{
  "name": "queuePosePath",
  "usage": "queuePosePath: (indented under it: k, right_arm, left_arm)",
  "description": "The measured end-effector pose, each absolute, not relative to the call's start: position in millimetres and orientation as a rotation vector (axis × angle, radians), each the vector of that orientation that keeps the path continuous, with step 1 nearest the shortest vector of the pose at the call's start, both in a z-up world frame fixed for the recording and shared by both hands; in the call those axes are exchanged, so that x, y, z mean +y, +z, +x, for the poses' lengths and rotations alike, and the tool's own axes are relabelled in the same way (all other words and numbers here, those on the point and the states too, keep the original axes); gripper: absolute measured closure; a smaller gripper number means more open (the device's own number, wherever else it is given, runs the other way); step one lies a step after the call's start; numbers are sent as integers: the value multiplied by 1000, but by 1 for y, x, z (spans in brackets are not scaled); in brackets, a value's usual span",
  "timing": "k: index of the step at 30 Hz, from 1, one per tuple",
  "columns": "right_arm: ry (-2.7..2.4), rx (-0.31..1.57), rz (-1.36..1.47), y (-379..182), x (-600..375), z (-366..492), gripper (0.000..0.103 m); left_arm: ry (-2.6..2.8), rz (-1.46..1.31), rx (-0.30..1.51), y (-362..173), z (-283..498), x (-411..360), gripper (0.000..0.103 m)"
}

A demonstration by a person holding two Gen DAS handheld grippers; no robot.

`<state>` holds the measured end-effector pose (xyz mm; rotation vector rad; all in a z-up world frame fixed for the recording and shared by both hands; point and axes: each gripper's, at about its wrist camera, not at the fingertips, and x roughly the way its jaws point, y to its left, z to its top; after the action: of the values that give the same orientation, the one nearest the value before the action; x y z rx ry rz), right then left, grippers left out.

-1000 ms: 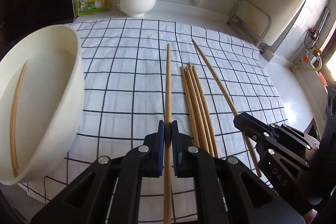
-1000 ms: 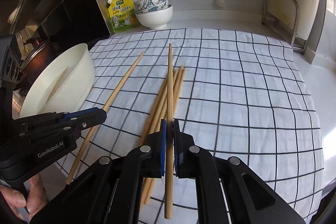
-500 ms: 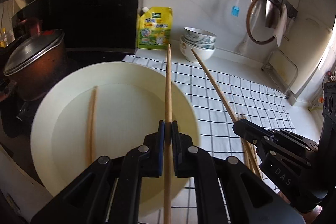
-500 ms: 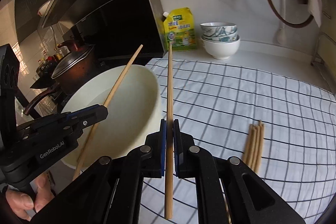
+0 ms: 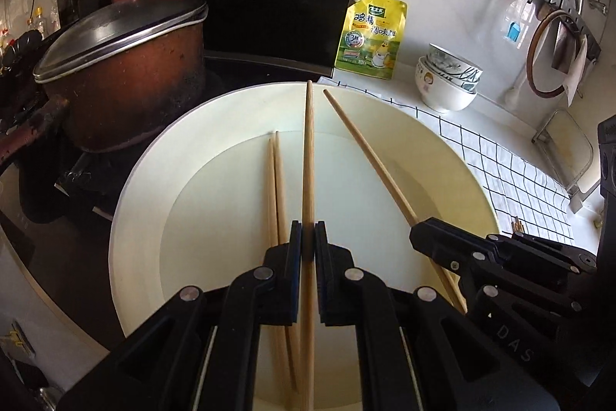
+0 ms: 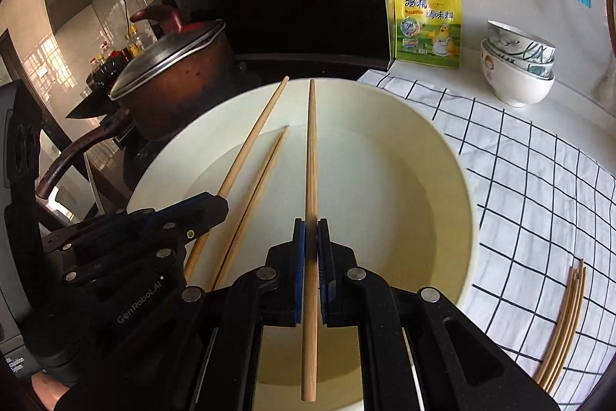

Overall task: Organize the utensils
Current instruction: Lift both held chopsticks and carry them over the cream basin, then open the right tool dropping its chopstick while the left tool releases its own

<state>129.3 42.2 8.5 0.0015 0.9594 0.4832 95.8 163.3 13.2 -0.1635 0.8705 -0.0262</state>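
Both grippers, left [image 5: 308,237] and right [image 6: 311,237], pinch one chopstick [image 5: 308,156] each above the cream bowl [image 5: 462,172], centre frame. Released unevenly, either stick could bounce off the rim.

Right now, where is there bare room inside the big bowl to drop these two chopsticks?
The big bowl has a bare floor right of the right gripper's chopstick, out to its right wall. It is crowded on the left, where two chopsticks already lie under the left gripper's chopstick. The checked cloth between bowl and loose chopsticks is also bare.
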Motion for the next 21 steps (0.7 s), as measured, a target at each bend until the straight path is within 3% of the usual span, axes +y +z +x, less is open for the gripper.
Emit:
queuePosePath:
  k: [12, 13, 15, 17, 21]
  right_arm:
    - [447, 1028, 6, -15, 44, 137, 97]
    - [446, 1026, 9, -15, 43, 137, 97]
    - [444, 1018, 14, -13, 41, 139, 97]
    - [437, 1004, 9, -10, 39, 137, 97]
    - [439, 987, 12, -5, 36, 132, 96]
  left_arm:
    - [-8, -168, 935, -10, 103, 170, 95]
    - [-4, -168, 934, -10, 103, 170, 93]
    - [6, -167, 934, -11, 102, 171, 79]
    - [15, -170, 923, -9, 99, 172, 57]
    - [28, -168, 908, -5, 95, 173, 56]
